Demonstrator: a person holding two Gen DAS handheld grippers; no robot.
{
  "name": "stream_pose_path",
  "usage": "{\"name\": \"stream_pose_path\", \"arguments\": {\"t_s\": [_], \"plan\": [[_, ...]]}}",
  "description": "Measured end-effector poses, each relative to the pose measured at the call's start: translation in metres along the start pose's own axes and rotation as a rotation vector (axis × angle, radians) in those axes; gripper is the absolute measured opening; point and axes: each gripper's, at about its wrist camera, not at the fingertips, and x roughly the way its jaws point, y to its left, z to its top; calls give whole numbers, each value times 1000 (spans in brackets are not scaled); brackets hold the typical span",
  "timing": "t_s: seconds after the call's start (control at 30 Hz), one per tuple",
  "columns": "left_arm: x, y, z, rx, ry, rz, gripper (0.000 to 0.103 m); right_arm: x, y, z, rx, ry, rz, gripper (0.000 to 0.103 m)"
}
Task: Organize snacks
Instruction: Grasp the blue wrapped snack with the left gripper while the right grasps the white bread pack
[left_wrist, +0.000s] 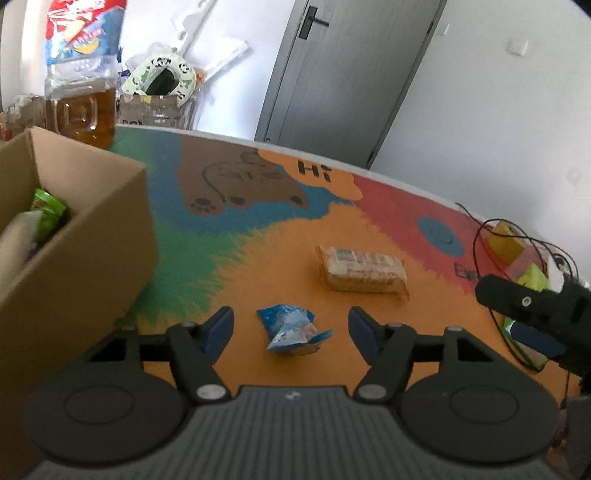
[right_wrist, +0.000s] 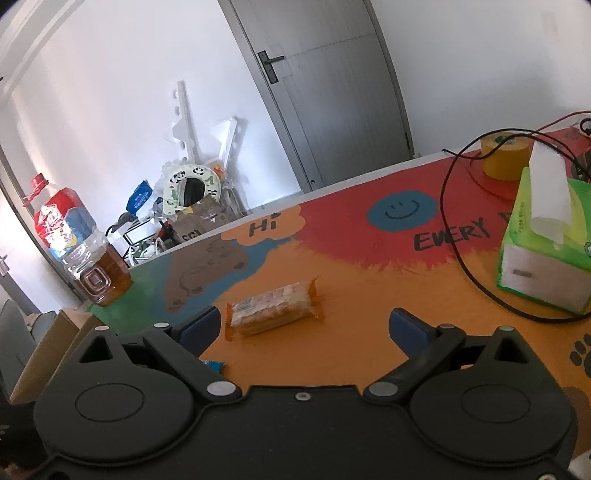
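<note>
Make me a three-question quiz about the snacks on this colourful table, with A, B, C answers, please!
1. Where does the blue snack packet lie?
A. In the cardboard box
B. On the table, in front of the left gripper
C. On the tissue box

2. What colour is the cracker pack wrapper's edge?
A. Orange
B. Purple
C. Black

3. How does the right gripper stand?
A. Shut on the crackers
B. Shut on a cable
C. Open, holding nothing

Answers: B, the packet rests on the orange part between the open fingers; A, orange ends show; C, its blue pads stand wide apart.
</note>
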Motion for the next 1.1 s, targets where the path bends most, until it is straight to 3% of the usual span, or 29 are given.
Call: {"name": "stream_pose_path", "arguments": {"t_s": [0.27, 0.43, 0.5, 0.6, 1.1], "plan": [[27, -8, 0, -18, 35, 16, 58, 18, -3, 8, -22, 28, 22, 99], [35, -11, -2, 18, 52, 61, 40, 27, -6, 11, -32, 45, 24, 99], [35, -9, 1, 9, 57, 69, 26, 33, -5, 12, -36, 57, 31, 99], [30, -8, 5, 10, 29, 71, 19, 46, 3, 12, -61, 83, 49, 103], [26, 13, 20, -32, -42, 50, 18, 103, 41, 16, -200, 180, 16, 103]]}}
